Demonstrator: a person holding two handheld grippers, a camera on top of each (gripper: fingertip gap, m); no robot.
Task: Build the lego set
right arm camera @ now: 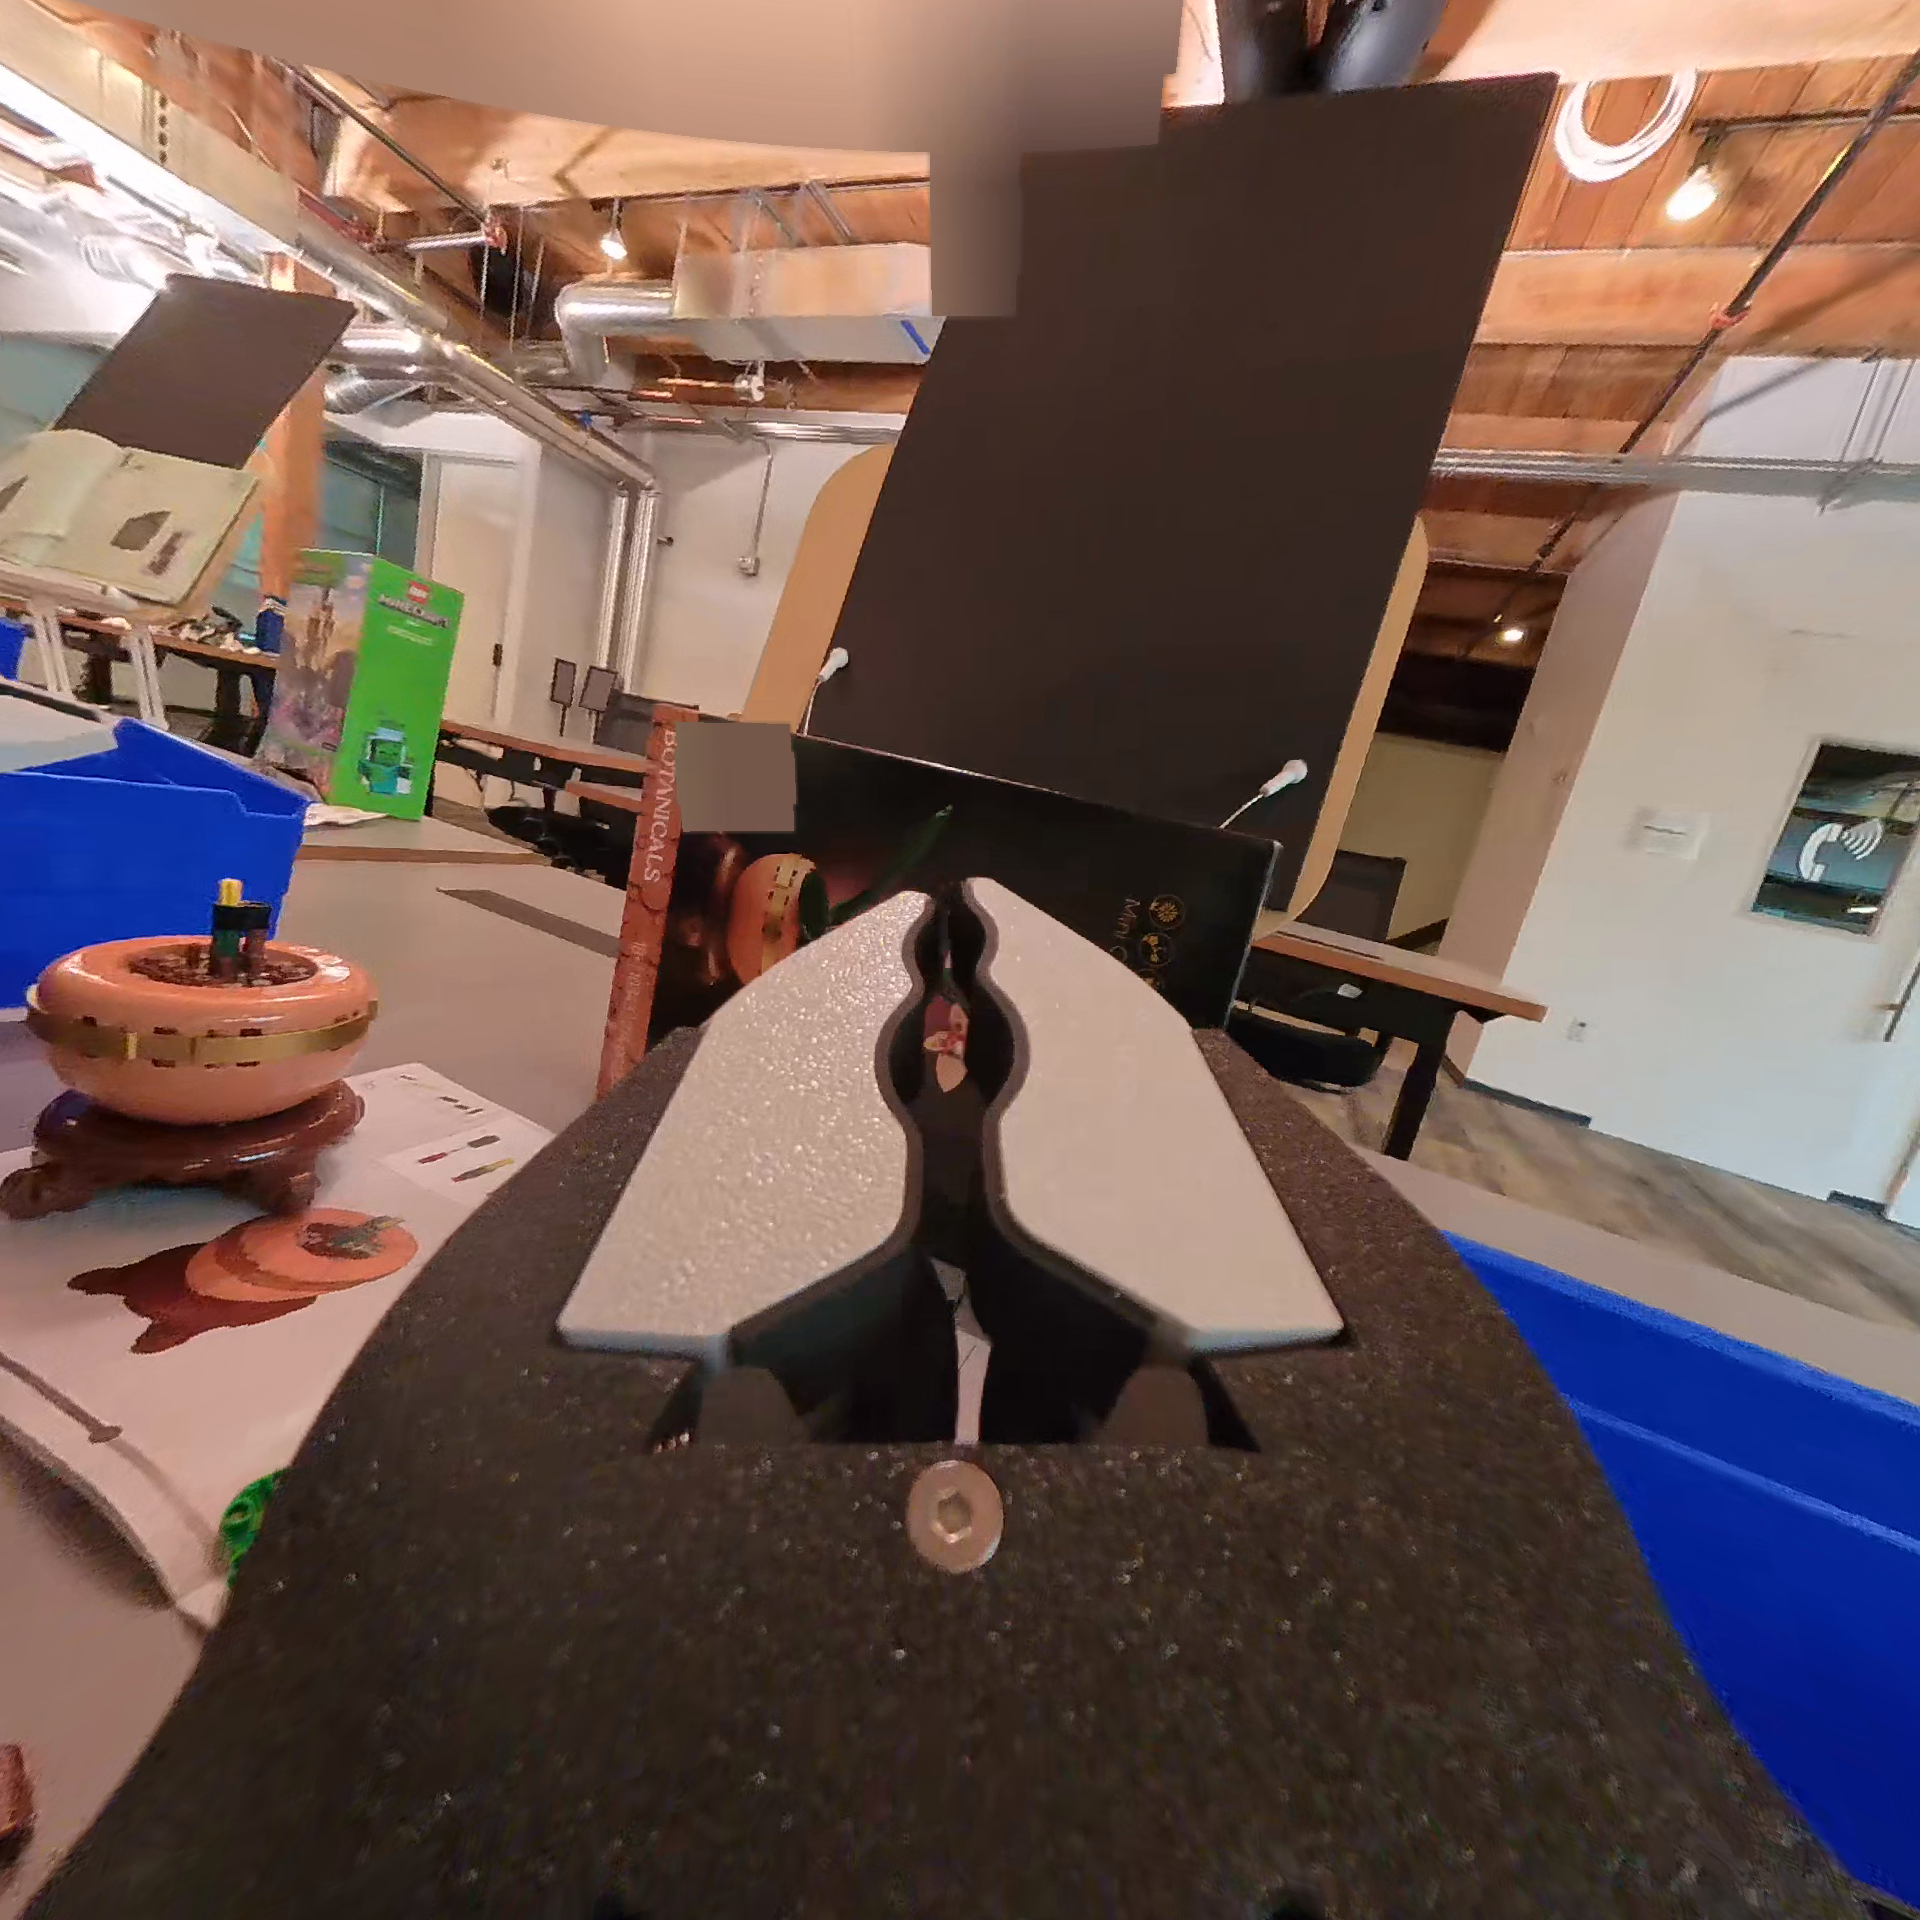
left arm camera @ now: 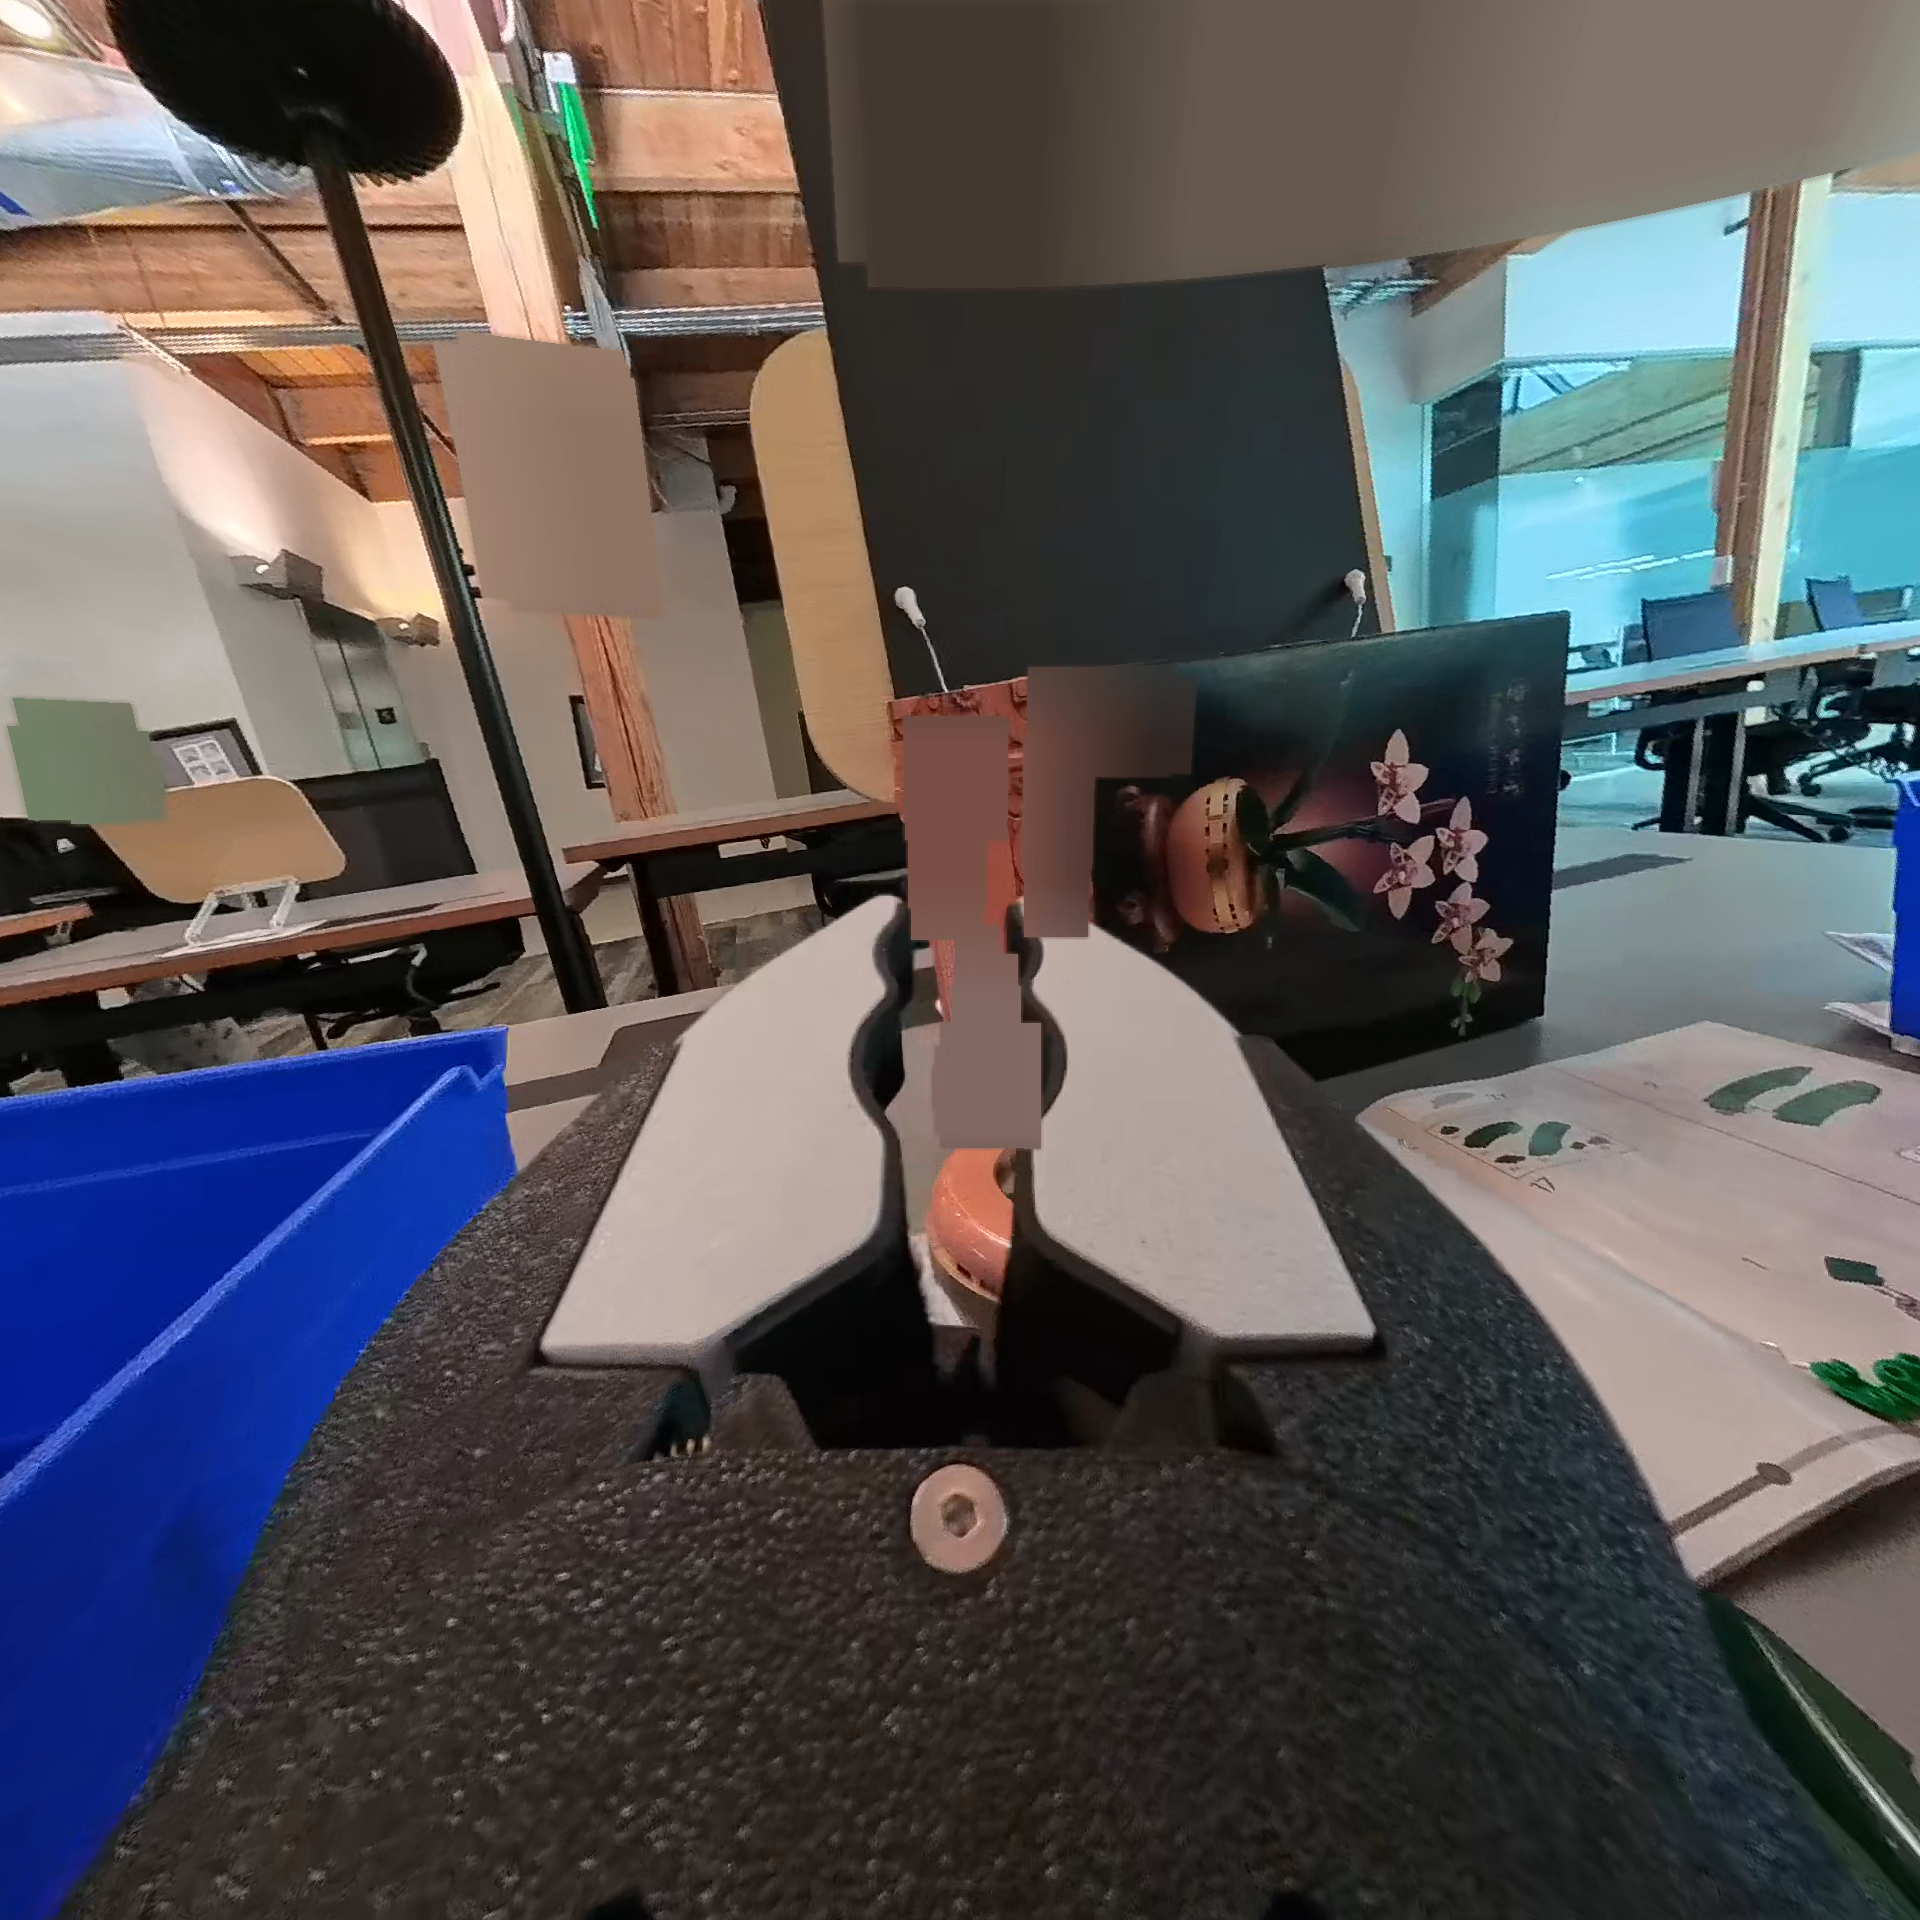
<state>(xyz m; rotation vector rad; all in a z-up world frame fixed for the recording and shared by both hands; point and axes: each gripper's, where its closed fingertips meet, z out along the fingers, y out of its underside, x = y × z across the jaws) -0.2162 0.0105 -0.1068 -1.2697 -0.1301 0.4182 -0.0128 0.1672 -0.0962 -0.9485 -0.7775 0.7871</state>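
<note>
The peach pot (right arm camera: 197, 1023) with a gold band stands on its brown stand on the open instruction booklet (right arm camera: 156, 1340), with a short stem stub (right arm camera: 231, 914) rising from its top. My right gripper (right arm camera: 945, 899) is shut on a thin dark green stem piece (right arm camera: 932, 836) that sticks up past the tips, to the right of the pot. My left gripper (left arm camera: 961, 925) is narrowly open with nothing seen in it. It sits just behind the pot (left arm camera: 971, 1205), which shows low in the gap between the fingers.
The dark set box (left arm camera: 1351, 831) stands behind the pot; it also shows in the right wrist view (right arm camera: 1164, 894). Blue bins sit at the left (left arm camera: 208, 1299) and right (right arm camera: 1714, 1507). Green pieces (left arm camera: 1870, 1382) lie on the booklet (left arm camera: 1662, 1247). A black board stands behind.
</note>
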